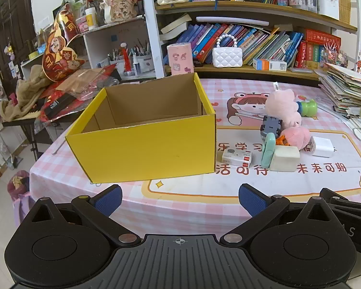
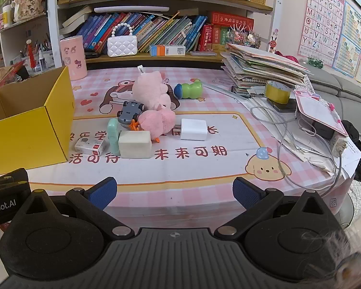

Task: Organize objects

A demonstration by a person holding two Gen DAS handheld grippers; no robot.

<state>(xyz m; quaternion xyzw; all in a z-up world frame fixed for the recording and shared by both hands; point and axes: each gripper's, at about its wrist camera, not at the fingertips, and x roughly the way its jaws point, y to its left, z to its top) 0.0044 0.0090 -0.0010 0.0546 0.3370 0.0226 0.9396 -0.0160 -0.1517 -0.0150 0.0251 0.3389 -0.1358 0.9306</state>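
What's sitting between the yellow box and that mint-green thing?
A small white-and-red packet lies flat between the yellow box and the upright mint-green item; the right wrist view shows it best.

Both views are bright and evenly lit, with soft indoor light and only faint, short shadows under the things on the worktop (image 1: 288,187). The yellow box (image 1: 144,151) shows no harsh glare. Fisheye distortion is strong — the shelves (image 2: 156,2) bow and the corners go dark. Focus is sharp mid-frame; a blurred smudge sits at the lower right of the right wrist view.
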